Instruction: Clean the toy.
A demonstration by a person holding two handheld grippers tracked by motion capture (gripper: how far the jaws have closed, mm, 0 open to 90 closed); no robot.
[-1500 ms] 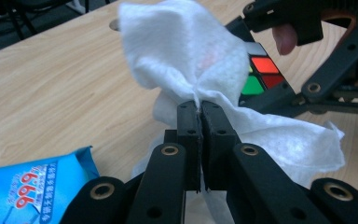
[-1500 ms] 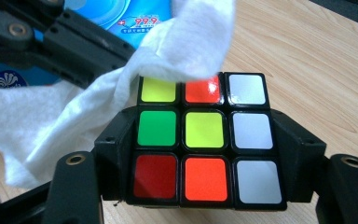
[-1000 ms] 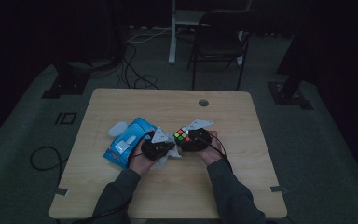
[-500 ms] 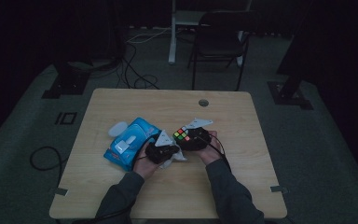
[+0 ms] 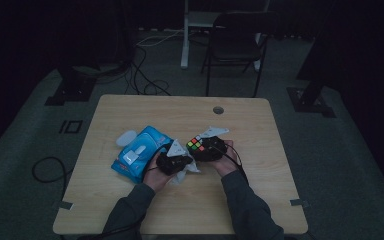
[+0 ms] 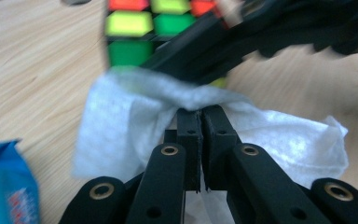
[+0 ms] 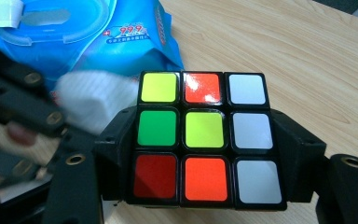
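Sitting on the pale wood-grain counter [image 5: 130,210], left of the Rubik's cube [image 5: 196,144], is a soft blue wet-wipe packet [image 5: 141,152] with its white flap [image 5: 126,137] peeled open; what is inside cannot be made out. One thin, fibrous white wipe [image 6: 135,116] is out of it, bunched and pinched in the left claw [image 6: 199,116], whose black jaws are pressed together on the cloth, and it touches the cube's near side. The cube itself, glossy plastic with square stickers in a black frame, is clamped from both sides between the jaws of the right claw [image 7: 207,140], just above the counter and right beside the packet. Its nine-sticker face of yellow, red, white, green and orange points up toward the right gripper view's camera. Being a cube, it has no long axis.
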